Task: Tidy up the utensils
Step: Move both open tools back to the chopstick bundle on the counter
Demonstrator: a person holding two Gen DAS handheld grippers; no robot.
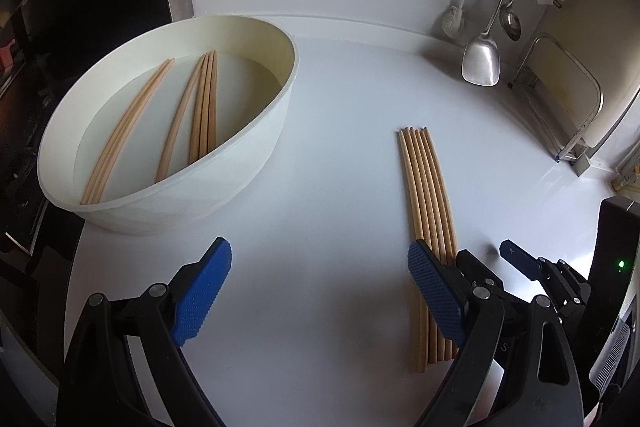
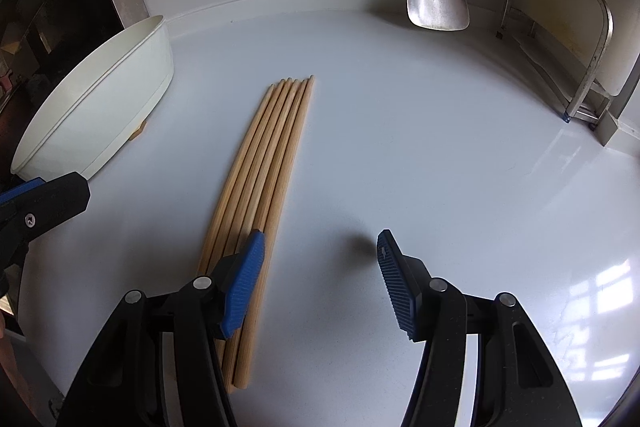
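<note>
The row of six light wooden chopsticks (image 2: 256,207) lay at eleven o'clock from the right hand-held gripper (image 2: 320,283), whose blue fingers stood apart, holding nothing.

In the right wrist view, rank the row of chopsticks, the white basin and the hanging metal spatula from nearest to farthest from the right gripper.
1. Row of chopsticks: beside the right gripper, at its left finger.
2. White basin: farther left.
3. Hanging metal spatula: at the back wall.
</note>
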